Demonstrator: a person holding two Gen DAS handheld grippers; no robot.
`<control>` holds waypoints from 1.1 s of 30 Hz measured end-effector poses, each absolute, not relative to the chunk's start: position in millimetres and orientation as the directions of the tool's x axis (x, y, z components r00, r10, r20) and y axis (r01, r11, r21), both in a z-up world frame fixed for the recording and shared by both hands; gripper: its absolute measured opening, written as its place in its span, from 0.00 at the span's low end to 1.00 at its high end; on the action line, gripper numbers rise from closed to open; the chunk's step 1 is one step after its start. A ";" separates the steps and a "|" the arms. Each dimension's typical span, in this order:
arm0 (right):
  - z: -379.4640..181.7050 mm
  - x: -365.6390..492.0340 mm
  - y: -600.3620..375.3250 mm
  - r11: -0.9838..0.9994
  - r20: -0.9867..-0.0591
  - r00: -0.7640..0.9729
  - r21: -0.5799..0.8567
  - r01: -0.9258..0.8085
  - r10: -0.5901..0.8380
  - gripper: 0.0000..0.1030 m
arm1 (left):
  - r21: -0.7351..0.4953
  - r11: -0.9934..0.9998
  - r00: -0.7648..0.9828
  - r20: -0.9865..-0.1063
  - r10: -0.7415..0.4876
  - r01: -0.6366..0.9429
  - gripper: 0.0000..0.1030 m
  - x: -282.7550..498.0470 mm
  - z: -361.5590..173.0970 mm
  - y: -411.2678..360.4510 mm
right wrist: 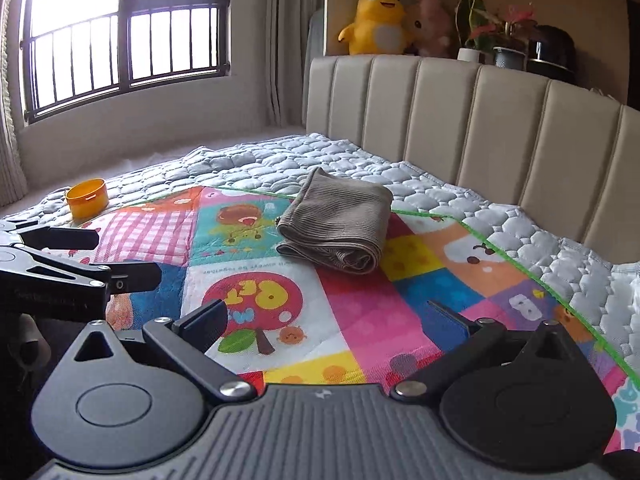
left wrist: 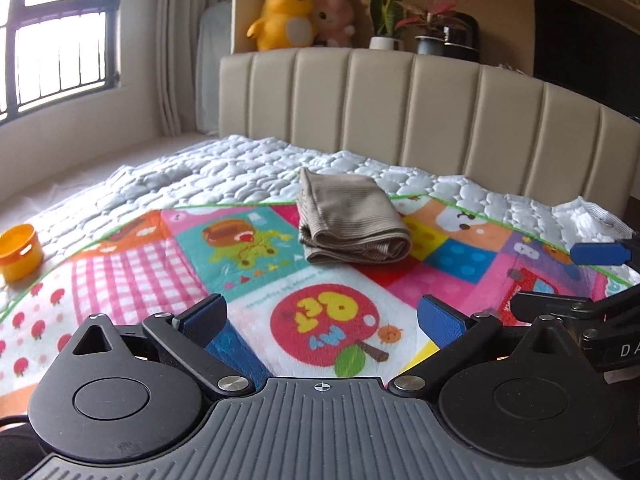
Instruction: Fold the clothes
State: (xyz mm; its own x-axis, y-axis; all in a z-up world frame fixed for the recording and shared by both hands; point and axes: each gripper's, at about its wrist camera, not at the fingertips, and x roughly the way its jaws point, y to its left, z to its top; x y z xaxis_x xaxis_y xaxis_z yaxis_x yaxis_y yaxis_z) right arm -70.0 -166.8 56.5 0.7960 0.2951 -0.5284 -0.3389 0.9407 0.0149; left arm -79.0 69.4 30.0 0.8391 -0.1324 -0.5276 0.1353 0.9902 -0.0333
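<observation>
A folded brown ribbed garment (left wrist: 352,222) lies on a colourful cartoon mat (left wrist: 280,280) on the bed. It also shows in the right wrist view (right wrist: 340,226), on the mat (right wrist: 360,312). My left gripper (left wrist: 322,318) is open and empty, held above the mat short of the garment. My right gripper (right wrist: 326,322) is open and empty, also short of the garment. The right gripper shows at the right edge of the left wrist view (left wrist: 568,280). The left gripper shows at the left edge of the right wrist view (right wrist: 120,258).
An orange plastic cup (left wrist: 20,252) stands on the white quilt (left wrist: 220,172) at the far left, also in the right wrist view (right wrist: 88,196). A beige padded headboard (left wrist: 440,116) rises behind, with plush toys (left wrist: 286,16) and potted plants (left wrist: 404,20) on its ledge. A window (right wrist: 120,36) is left.
</observation>
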 end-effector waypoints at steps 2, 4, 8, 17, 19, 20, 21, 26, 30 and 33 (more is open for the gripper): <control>56.7 -67.0 -172.4 0.946 -0.531 0.795 0.047 -0.320 0.295 1.00 | -0.049 0.991 0.832 -0.540 -0.128 0.121 1.00 -76.3 28.6 72.0; 56.2 -63.7 -178.1 0.951 -0.537 0.791 0.081 -0.299 0.294 1.00 | -0.060 0.992 0.824 -0.552 -0.124 0.109 1.00 -73.9 27.2 74.2; 55.0 -58.6 -186.3 0.954 -0.542 0.787 0.127 -0.271 0.295 1.00 | -0.062 0.993 0.818 -0.563 -0.119 0.102 1.00 -70.1 24.6 76.7; 52.7 -57.2 -185.7 0.955 -0.555 0.779 0.128 -0.267 0.292 1.00 | -0.054 0.994 0.810 -0.576 -0.111 0.098 1.00 -67.4 23.4 75.0; 52.3 -56.7 -185.9 0.955 -0.557 0.777 0.130 -0.266 0.292 1.00 | -0.054 0.994 0.810 -0.577 -0.111 0.098 1.00 -67.3 23.3 74.9; 52.4 -56.2 -186.4 0.955 -0.559 0.776 0.132 -0.264 0.292 1.00 | -0.053 0.994 0.810 -0.577 -0.110 0.097 1.00 -67.2 23.4 74.9; 52.2 -56.0 -186.6 0.956 -0.560 0.776 0.132 -0.263 0.291 1.00 | -0.053 0.994 0.809 -0.577 -0.110 0.097 1.00 -67.1 23.4 74.8; 51.4 -55.3 -185.3 0.956 -0.568 0.771 0.127 -0.263 0.288 1.00 | -0.052 0.994 0.809 -0.577 -0.109 0.097 1.00 -67.0 23.3 75.2; 50.9 -55.6 -183.9 0.957 -0.573 0.769 0.119 -0.266 0.285 1.00 | -0.052 0.994 0.809 -0.578 -0.109 0.097 1.00 -67.1 23.2 75.5; 51.0 -54.9 -183.8 0.957 -0.576 0.767 0.118 -0.267 0.285 1.00 | -0.052 0.994 0.809 -0.578 -0.109 0.097 1.00 -67.3 23.2 75.7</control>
